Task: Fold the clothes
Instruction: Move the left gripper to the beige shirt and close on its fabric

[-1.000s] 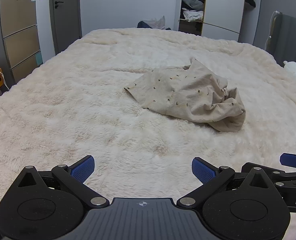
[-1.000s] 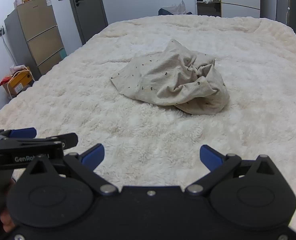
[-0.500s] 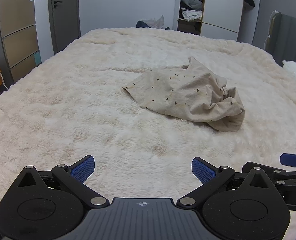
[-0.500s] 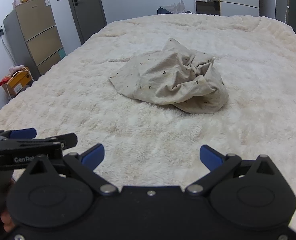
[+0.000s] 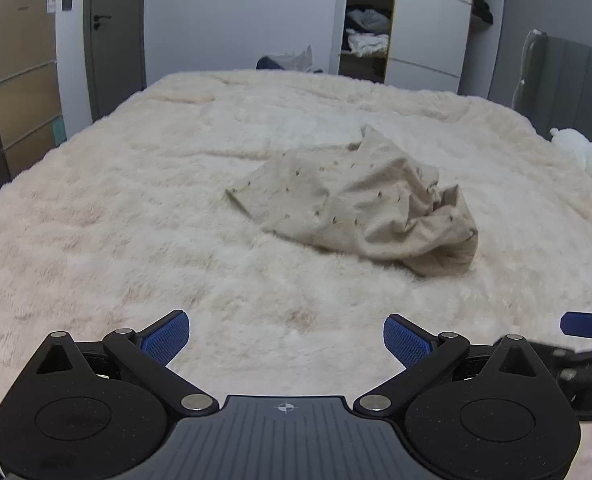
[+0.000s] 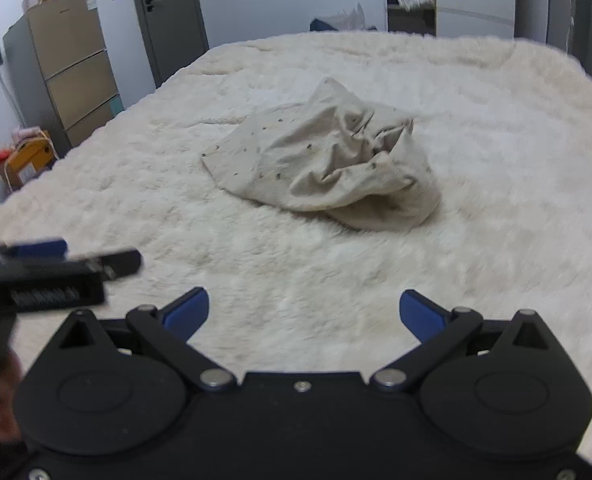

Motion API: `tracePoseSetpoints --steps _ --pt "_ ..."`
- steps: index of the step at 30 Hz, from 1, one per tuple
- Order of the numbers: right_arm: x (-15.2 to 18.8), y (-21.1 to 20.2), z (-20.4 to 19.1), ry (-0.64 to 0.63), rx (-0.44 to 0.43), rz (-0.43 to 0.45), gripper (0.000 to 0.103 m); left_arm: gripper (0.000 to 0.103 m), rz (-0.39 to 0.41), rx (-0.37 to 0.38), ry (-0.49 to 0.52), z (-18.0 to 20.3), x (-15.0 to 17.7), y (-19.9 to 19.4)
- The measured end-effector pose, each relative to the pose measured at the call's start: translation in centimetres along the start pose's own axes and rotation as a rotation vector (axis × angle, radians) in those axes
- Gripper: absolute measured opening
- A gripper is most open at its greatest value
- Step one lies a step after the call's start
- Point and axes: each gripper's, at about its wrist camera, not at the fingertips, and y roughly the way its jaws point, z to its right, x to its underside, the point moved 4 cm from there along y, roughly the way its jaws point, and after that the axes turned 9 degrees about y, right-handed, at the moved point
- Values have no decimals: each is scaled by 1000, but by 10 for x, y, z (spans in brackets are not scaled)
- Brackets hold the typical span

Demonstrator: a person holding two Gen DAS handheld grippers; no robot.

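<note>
Both my claws, left (image 5: 284,338) and right (image 6: 304,312), are spread wide and hold nothing, low over the fluffy cream bed (image 5: 116,220). The beige speckled garment (image 5: 360,208) lies crumpled mid-bed, well ahead of them, flat at its left corner and bunched into a puffy mound at the right. It looks light, thin and limp, so I judge the flat hemmed corner the best hold.
</note>
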Motion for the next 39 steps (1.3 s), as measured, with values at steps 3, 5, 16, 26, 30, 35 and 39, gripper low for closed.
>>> tracePoseSetpoints --steps 3,5,16,26,30,35,39 --pt "2 9 24 -13 23 19 103 103 -12 17 33 15 -1 8" --pt "3 15 41 7 30 24 103 103 -20 28 55 24 -2 14" --pt "31 51 113 127 26 27 102 103 -54 29 166 66 -3 42" --pt "30 58 136 217 4 31 102 103 -79 -15 260 94 -3 67" --pt "30 61 133 190 10 29 102 103 -90 -37 280 101 -5 71" --pt "29 60 134 204 -2 29 102 103 -95 -46 279 105 -10 76" --pt "29 59 138 219 2 32 103 103 -98 -51 287 107 -13 80"
